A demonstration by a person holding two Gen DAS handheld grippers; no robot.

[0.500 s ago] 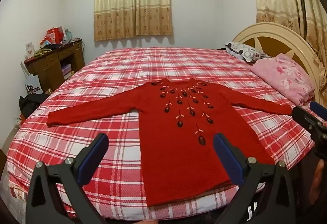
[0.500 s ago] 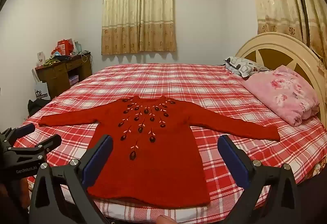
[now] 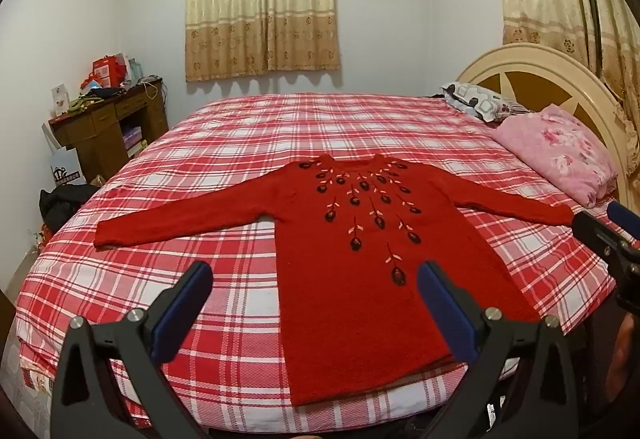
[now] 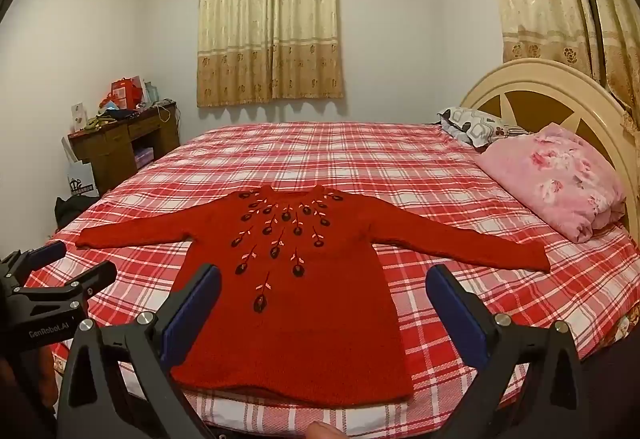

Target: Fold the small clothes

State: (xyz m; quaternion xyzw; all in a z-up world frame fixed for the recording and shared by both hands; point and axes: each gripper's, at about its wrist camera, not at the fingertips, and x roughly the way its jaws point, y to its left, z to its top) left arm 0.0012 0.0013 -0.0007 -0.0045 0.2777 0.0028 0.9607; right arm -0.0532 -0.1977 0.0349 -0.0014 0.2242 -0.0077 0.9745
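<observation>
A red knit sweater with dark flower embroidery lies flat, front up, both sleeves spread, on the red plaid bed; its hem is at the near edge. It also shows in the right wrist view. My left gripper is open and empty, held above the bed's near edge, left of the sweater's hem. My right gripper is open and empty, over the hem's right part. Each gripper shows in the other's view: the right one and the left one.
A pink floral quilt and a patterned pillow lie by the cream headboard at right. A cluttered brown desk stands at left, with bags on the floor beside it. Curtains hang behind.
Both views have shifted very slightly; the sweater lies the same and both grippers stay open.
</observation>
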